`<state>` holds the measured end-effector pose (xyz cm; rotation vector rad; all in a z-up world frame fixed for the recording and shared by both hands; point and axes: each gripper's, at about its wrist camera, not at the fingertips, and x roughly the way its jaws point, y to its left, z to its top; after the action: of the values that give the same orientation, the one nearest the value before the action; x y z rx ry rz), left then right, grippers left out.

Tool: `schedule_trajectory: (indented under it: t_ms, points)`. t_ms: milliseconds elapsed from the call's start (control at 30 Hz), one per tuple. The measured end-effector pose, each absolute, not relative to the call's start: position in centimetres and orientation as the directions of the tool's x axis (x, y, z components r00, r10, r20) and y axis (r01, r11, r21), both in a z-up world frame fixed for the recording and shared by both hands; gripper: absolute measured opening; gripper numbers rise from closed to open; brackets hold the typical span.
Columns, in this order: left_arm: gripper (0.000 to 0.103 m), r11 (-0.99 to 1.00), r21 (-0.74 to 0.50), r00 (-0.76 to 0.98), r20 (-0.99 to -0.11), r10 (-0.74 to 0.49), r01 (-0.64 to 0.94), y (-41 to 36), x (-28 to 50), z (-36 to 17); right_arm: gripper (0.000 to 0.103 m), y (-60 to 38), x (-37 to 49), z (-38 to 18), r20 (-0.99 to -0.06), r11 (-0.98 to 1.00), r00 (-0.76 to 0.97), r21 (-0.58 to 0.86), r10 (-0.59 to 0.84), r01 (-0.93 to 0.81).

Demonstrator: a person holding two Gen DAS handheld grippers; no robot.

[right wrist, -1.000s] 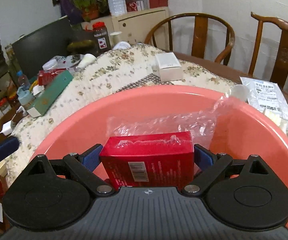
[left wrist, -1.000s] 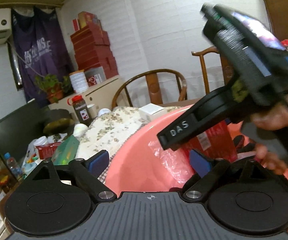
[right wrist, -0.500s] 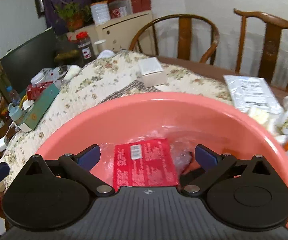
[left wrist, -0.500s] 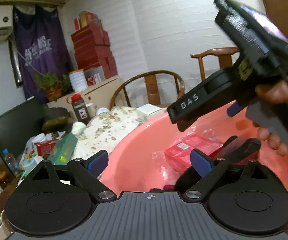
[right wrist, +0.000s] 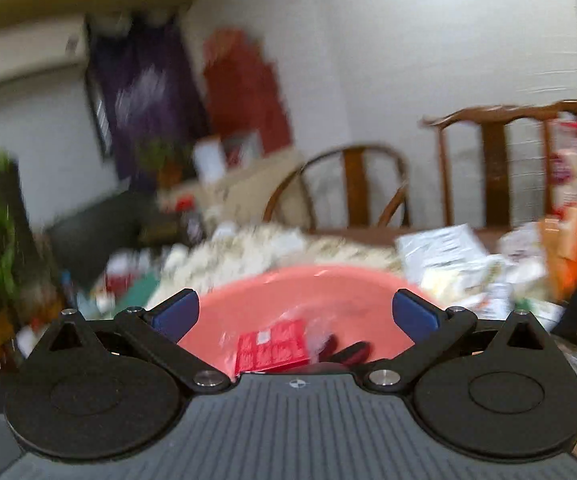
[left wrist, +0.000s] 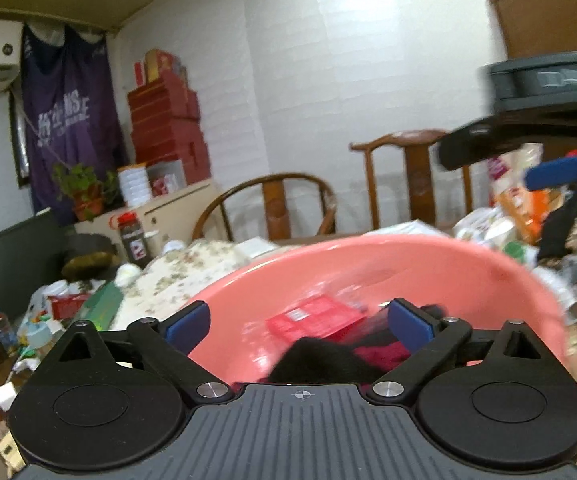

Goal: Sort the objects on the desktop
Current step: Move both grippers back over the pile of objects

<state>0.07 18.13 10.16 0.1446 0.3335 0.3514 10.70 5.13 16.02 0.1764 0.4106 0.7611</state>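
Both grippers, left gripper jaws opening & right gripper spread, empty above pink basin; red box inside looks light, stiff — grip its long sides

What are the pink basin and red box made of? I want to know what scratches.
Pink basin: probably plastic, given its smooth, uniform, slightly glossy wall with soft highlights. Red box: seemingly printed cardboard, flat-faced with a white label; blur hides the finish.
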Motion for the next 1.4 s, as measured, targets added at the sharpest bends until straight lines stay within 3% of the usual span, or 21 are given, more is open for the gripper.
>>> schedule_trajectory:
  t_ms: [167,300,533,733,867,1067,1400]
  points:
    - [0.102,0.959,0.168,0.928,-0.260,0.268,-0.230,13.4,0.0,10.0,0.102,-3.6,7.4,14.2,-0.200,0.785,0.770,0.305,0.606,-0.539]
    - [0.103,0.978,0.162,0.955,-0.245,0.166,-0.128,8.9,0.8,9.3,0.103,-9.6,5.1,11.3,-0.188,0.867,0.858,0.260,0.478,-0.426]
    - [0.103,0.993,0.113,0.952,-0.305,-0.001,0.037,2.1,4.0,5.8,0.103,-17.6,4.6,5.8,-0.300,0.910,0.891,0.342,0.341,-0.234]
    - [0.103,0.988,0.128,0.928,-0.370,-0.036,0.089,-1.4,7.0,3.0,0.103,-21.1,4.8,3.0,-0.355,0.926,0.898,0.355,0.258,-0.126]
    - [0.103,0.979,0.166,0.919,-0.391,-0.047,0.121,-2.5,8.8,2.1,0.103,-21.0,5.3,2.4,-0.360,0.955,0.908,0.272,0.212,-0.115]
    - [0.103,0.965,0.205,0.902,-0.427,-0.063,0.164,-3.3,11.2,1.2,0.103,-21.9,7.4,1.4,-0.399,0.939,0.879,0.316,0.261,-0.135]
    - [0.103,0.962,0.212,0.912,-0.403,-0.073,0.171,-4.4,13.3,1.5,0.103,-23.3,10.2,2.1,-0.387,0.919,0.895,0.389,0.222,-0.060]
